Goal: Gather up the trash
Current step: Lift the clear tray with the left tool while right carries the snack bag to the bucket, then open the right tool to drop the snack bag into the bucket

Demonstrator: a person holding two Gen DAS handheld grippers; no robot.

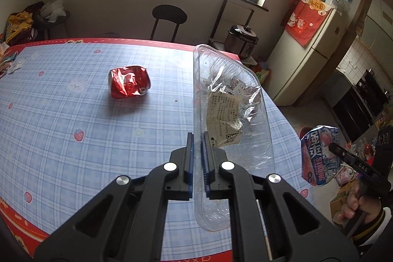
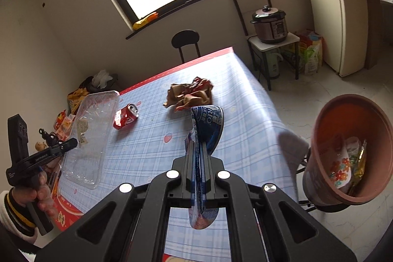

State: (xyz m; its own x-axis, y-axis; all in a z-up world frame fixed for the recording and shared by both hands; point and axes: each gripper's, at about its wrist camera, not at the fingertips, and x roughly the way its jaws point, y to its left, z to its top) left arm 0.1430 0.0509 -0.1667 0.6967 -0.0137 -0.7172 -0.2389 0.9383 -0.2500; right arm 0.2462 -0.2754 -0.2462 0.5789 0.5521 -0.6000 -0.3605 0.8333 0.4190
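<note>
Holding one clear plastic tray (image 1: 228,100), left hand-held gripper (image 1: 198,139) clamped; right hand-held gripper (image 2: 197,146) pinches one blue can (image 2: 208,124). Bench (image 2: 245,134): one red can (image 2: 126,117), one crumpled wrapper (image 2: 190,93). One bin (image 2: 348,151).

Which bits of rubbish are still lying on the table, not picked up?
The crushed red drink can and the crumpled brown paper wrapper. The clear plastic tray and blue-and-white flattened can are clamped in grippers, off the table.

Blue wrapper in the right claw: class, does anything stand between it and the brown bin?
Nothing visible does. The right claw is shut on the blue wrapper above the table; the brown bin stands open beyond the table's edge, with only bare floor between.
</note>
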